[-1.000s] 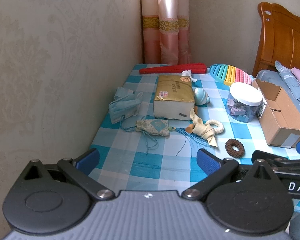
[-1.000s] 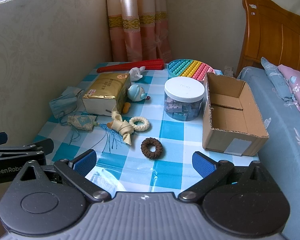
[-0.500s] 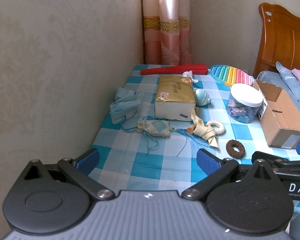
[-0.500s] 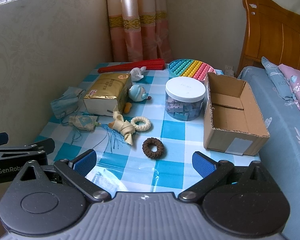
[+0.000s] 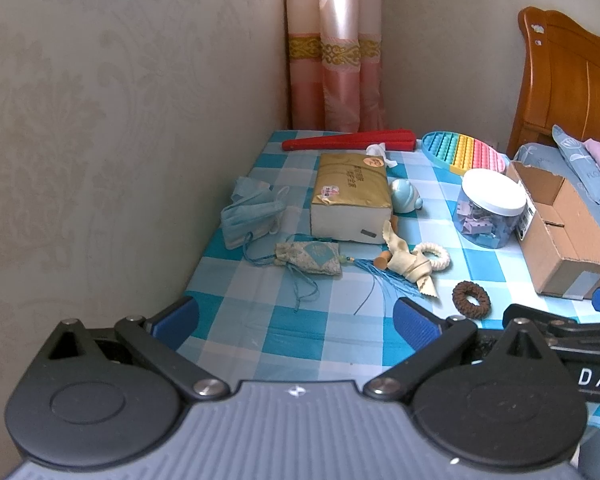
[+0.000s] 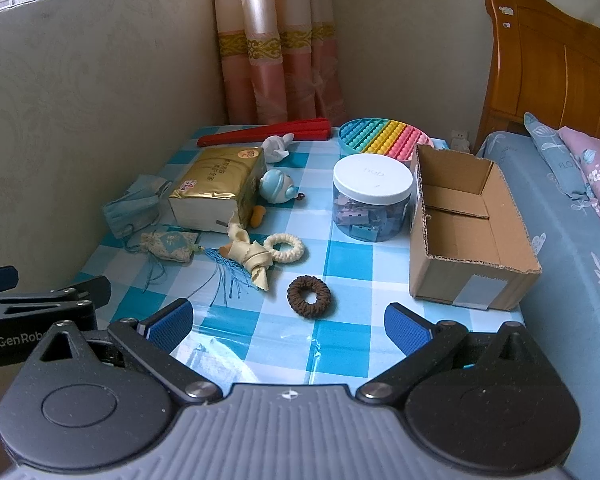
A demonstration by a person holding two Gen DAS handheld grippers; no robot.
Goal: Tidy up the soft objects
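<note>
Both tongs, left tongs (image 5: 294, 316) and right tongs (image 6: 288, 322), hover spread, empty, above the table (image 6: 340, 344).

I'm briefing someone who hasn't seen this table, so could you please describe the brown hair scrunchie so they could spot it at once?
Start at the open cardboard box on the checked tablecloth, bed side. Just to the left of its taped near end, alone on the cloth, lies the brown scrunchie. It is a dark, ribbed ring, unlike the cream crocheted ring farther back, which touches a cream fabric toy.
</note>
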